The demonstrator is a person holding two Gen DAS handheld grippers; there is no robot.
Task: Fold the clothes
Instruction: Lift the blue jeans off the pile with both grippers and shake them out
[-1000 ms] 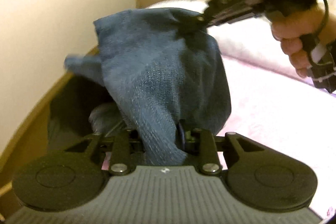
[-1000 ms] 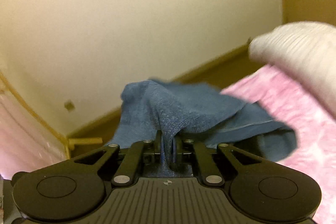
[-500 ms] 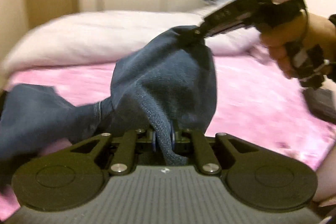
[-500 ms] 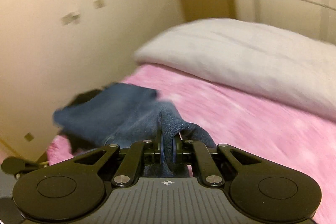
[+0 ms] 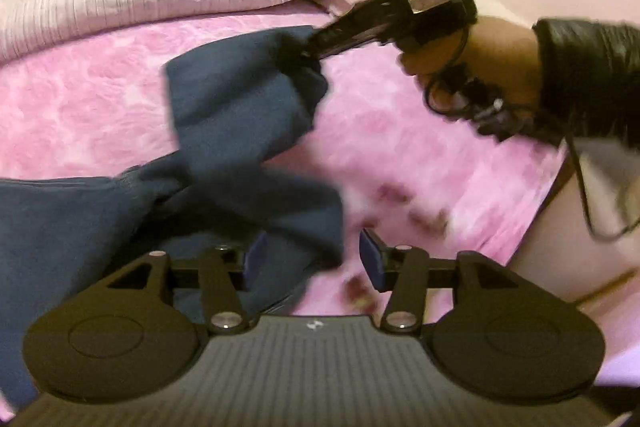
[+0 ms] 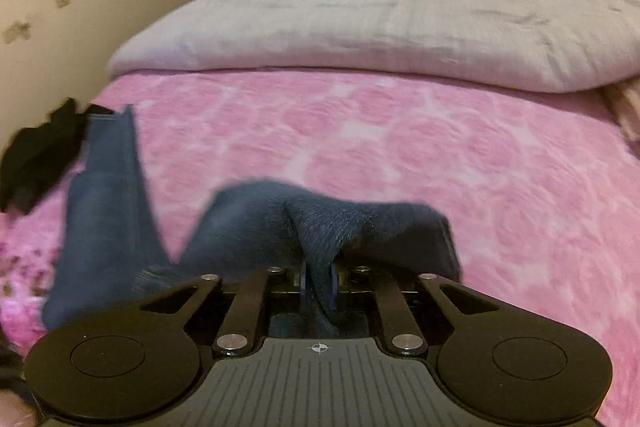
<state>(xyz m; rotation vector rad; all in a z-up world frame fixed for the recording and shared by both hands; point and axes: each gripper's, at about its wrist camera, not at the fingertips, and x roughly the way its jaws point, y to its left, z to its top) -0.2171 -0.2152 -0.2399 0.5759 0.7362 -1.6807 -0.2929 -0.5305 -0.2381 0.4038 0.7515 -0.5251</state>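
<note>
A dark blue garment [image 5: 232, 99] hangs low over the pink bed, blurred by motion. My left gripper [image 5: 312, 261] is open and its jaws are opening. A loose fold lies between them against the left pad [image 5: 254, 259], clear of the right pad. In the left wrist view my right gripper [image 5: 310, 47] pinches the garment's far corner. In the right wrist view a bunched fold of the garment [image 6: 248, 223] sits between the pads of the right gripper [image 6: 319, 279]. Those jaws are opening, but the pads still press the cloth.
The pink patterned bedspread [image 6: 400, 147] fills the middle. A pale ribbed quilt [image 6: 360, 27] lies across the back. A black garment [image 6: 36, 155] sits at the bed's left edge by the wall. A hand in a black sleeve [image 5: 588, 75] holds the right gripper.
Both grippers swung from the wall side out over the bed and sank with the garment. The left jaws, shut on the cloth before, now stand apart and the fold has slipped free.
</note>
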